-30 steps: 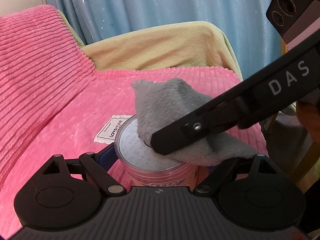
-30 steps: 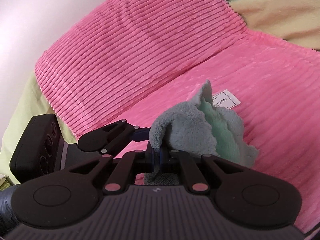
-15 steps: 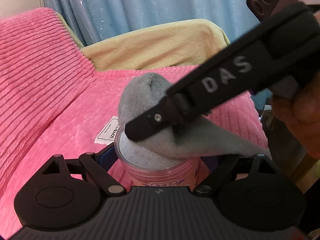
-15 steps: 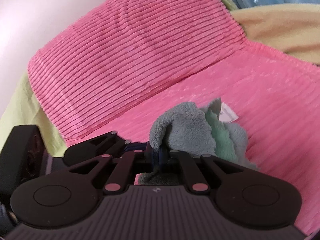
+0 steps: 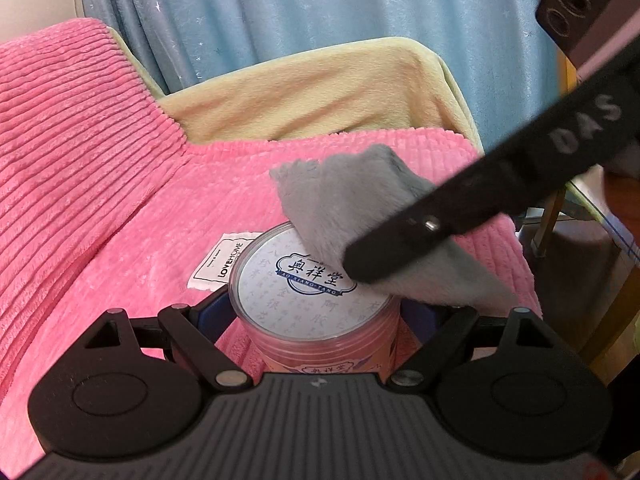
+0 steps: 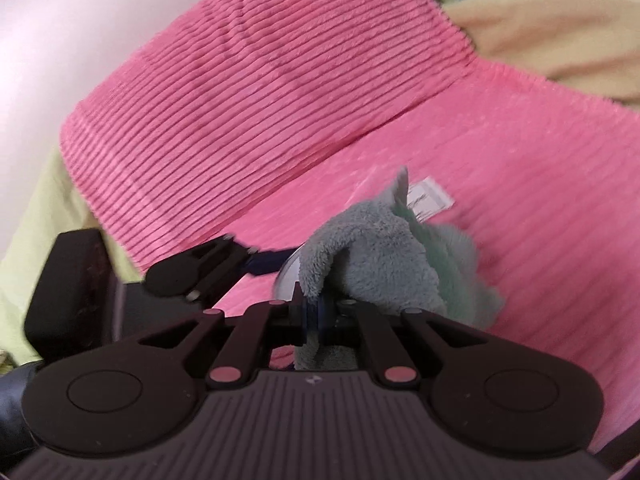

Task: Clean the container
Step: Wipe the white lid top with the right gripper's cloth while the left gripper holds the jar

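Observation:
A round pink container [image 5: 320, 344] with a clear lid and a blue-and-white label stands on the pink blanket. My left gripper [image 5: 316, 312] is shut on its sides. A grey cloth [image 5: 352, 216] with a green underside rests on the right half of the lid. In the left wrist view the right gripper comes in from the upper right as a black bar, pressing the cloth down. In the right wrist view my right gripper [image 6: 316, 312] is shut on the grey cloth [image 6: 372, 256], and only a sliver of the lid [image 6: 286, 276] shows beneath it.
A pink ribbed blanket [image 5: 100, 184] covers the seat and back, with a white sewn label [image 5: 220, 260] beside the container. A yellow-green cover [image 5: 320, 92] and a blue starred curtain [image 5: 300, 12] lie behind. The left gripper's body [image 6: 80, 292] shows at lower left in the right wrist view.
The right gripper swept the cloth left across the lid, then back to the right. The lid's printed label is now uncovered. The left gripper has kept the container still.

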A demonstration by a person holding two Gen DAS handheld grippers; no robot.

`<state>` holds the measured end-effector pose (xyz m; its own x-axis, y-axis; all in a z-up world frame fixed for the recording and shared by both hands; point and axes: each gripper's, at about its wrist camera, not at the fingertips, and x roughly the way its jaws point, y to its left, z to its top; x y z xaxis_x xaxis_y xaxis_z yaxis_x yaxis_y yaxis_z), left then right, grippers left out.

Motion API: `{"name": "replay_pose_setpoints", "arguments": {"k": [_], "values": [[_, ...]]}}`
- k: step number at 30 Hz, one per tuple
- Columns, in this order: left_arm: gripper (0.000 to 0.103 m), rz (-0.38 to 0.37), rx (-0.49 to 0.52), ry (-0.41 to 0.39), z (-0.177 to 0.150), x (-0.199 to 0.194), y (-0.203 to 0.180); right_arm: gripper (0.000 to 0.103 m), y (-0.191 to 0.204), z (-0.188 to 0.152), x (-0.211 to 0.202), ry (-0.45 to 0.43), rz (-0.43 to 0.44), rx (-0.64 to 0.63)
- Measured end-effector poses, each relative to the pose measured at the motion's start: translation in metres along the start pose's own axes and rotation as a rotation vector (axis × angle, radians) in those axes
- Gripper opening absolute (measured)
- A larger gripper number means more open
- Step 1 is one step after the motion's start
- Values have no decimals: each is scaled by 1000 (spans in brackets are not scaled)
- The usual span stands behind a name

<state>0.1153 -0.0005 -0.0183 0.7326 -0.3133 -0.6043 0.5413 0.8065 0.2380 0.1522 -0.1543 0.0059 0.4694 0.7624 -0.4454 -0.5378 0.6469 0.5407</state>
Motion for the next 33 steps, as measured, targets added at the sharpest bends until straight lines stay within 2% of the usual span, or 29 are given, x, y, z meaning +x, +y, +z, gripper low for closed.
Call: {"name": "replay_pose_setpoints", "arguments": {"k": [10, 16, 24, 33], "values": [[87, -7, -15, 3, -1, 0, 3, 2, -1, -1, 14, 25, 104, 51], [87, -8, -7, 2, -1, 1, 2, 2, -4, 7, 19, -31, 19, 7], [87, 1, 2, 4, 0, 2, 0, 2, -16, 4, -1, -50, -53, 42], [87, 2, -6, 10, -1, 0, 1, 2, -5, -7, 1, 15, 50, 49]]}}
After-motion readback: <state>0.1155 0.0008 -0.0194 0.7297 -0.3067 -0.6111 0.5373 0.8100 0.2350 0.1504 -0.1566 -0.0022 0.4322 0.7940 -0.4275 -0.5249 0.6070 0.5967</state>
